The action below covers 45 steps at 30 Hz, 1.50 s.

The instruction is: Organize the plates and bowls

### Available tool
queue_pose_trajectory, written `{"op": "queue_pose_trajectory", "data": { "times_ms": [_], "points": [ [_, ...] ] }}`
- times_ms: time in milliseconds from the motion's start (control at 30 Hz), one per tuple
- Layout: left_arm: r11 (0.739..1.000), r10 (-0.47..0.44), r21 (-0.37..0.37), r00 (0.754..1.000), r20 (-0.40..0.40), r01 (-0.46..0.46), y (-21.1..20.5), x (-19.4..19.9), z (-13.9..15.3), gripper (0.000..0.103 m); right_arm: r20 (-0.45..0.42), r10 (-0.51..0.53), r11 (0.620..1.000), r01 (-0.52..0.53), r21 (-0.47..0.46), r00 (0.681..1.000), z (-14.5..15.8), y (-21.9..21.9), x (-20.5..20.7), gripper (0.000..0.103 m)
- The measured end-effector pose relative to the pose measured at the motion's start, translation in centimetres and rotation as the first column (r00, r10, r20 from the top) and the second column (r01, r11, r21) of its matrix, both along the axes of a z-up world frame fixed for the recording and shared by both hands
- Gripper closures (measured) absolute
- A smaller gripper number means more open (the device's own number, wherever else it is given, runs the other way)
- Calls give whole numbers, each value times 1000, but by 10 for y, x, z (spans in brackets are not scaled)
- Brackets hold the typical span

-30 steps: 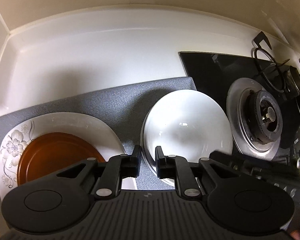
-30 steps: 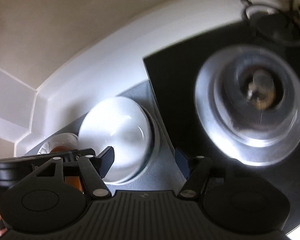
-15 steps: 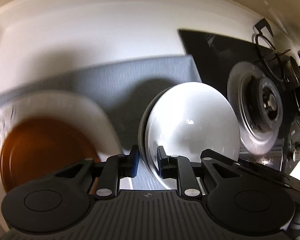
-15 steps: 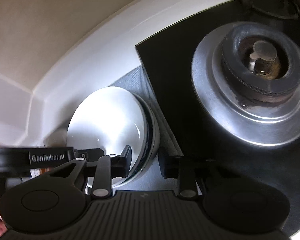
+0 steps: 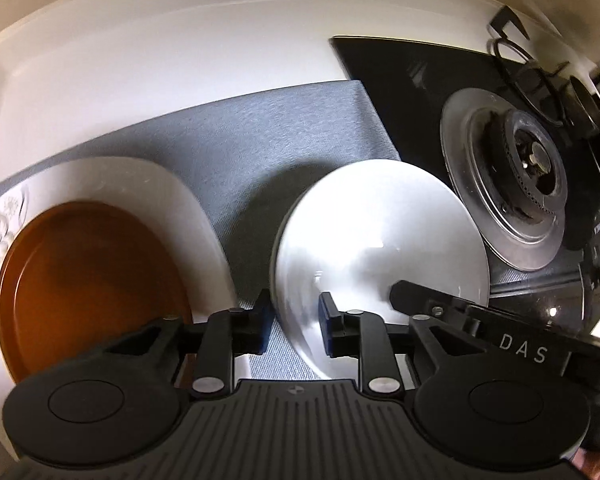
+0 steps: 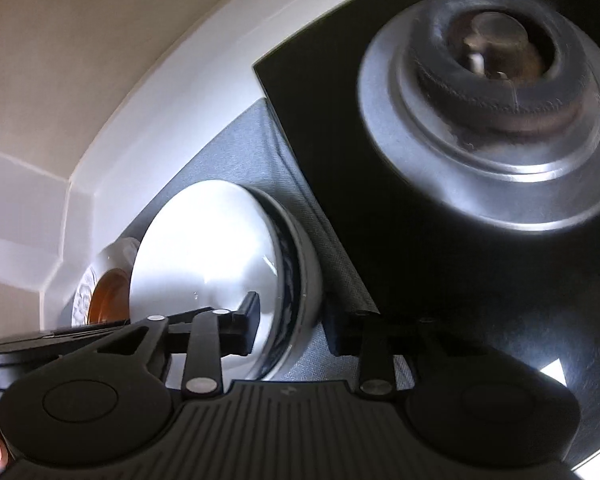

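white bowl point(image 5: 380, 240) | step: both claws pinch its rim, left gripper point(image 5: 292, 320) on one edge, right gripper point(image 6: 290, 322) on the other | next: lift level, stack it

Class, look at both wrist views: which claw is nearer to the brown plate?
Left. The left claw grips the white bowl at the rim beside the brown plate; the right claw grips the opposite rim, toward the stove burner.

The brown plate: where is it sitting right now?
In the left wrist view the brown plate lies at lower left, resting on the white floral plate on the grey mat, left of the white bowl.
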<state>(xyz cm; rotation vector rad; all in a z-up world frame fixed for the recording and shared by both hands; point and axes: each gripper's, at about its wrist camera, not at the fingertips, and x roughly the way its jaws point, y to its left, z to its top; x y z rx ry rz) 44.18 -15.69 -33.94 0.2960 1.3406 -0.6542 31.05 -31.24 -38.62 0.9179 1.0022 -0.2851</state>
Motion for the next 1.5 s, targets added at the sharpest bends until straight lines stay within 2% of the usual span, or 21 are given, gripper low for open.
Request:
{"op": "queue_pose_trajectory", "data": {
  "times_ms": [100,267,433,600,800,967,1200,1300,1500],
  "points": [
    [1000,-12,-23,1000,-14,11,8,-6,11,83,3,42,998,-42,-47,999,10,8,-8,73],
    [999,-8,-45,999,33,10,19,-24,34,83,54,23,999,-21,-29,998,29,11,-22,73],
    [997,43,-69,999,30,-41,41,-37,63,83,88,24,999,-21,-27,996,57,23,-30,73],
    [992,99,-82,992,82,-92,81,-54,101,82,134,108,993,-101,-61,985,99,56,-27,72],
    [979,194,-91,973,122,-184,143,-60,135,82,200,195,981,-192,-34,960,124,99,-9,72],
    [961,275,-67,945,177,-268,196,-63,160,82,243,303,951,-309,-12,922,137,145,12,72],
    [917,396,-44,889,231,-397,267,-77,184,81,268,457,881,-473,-8,848,161,214,32,71],
    [901,427,-33,871,244,-433,291,-81,194,80,285,496,858,-514,-14,820,171,238,40,71],
    [871,486,-60,839,245,-487,339,-82,204,81,299,567,812,-581,-46,768,182,276,49,71]
  ]
}}
